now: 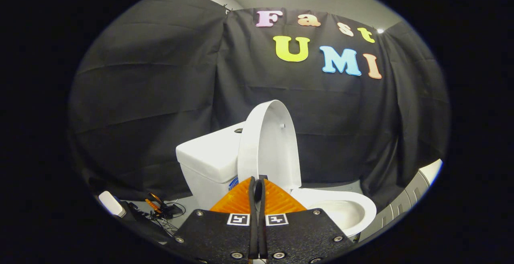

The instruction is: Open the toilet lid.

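A glossy white toilet lid [270, 143] stands raised, its inner face plain white with 1 small grey stud. The tank [209, 157] beside it is the same white, with a small blue mark low on its front. The toilet seat [349, 207] and bowl are white, shading to cream inside. The gripper [257, 185] has 2 bright orange fingers [237, 197] with a fine ribbed texture, edged with black strips pressed together. Its body is matt black with silver screws and 2 black-and-white square markers [238, 219]. The floor [184, 211] is pale grey, with black and orange clutter [160, 209].
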A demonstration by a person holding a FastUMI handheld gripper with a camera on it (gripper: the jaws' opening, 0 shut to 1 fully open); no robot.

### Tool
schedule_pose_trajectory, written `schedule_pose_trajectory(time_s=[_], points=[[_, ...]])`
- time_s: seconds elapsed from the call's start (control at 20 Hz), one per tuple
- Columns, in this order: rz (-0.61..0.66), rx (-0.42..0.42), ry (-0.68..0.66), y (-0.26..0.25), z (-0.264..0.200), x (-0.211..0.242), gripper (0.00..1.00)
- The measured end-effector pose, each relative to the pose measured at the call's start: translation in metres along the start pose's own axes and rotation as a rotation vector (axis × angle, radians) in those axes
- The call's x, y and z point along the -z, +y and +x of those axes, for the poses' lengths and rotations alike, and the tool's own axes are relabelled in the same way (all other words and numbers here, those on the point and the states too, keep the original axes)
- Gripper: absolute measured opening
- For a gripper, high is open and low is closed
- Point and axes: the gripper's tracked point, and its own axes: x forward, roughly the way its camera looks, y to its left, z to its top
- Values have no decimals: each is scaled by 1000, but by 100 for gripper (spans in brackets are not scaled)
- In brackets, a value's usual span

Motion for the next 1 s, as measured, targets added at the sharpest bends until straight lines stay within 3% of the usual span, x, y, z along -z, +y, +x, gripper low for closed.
schedule_pose_trajectory(time_s=[0.1,0.2,0.4,0.45,0.75,1.0], points=[[53,-76,-3,11,1,5,1],[98,-82,31,5,1,14,23],[105,-55,-13,-23,-10,-6,91],[95,-68,-29,-22,-16,-9,96],[154,-85,-133,-59,-57,-49,96],[161,-32,-194,-115,-88,-68,96]])
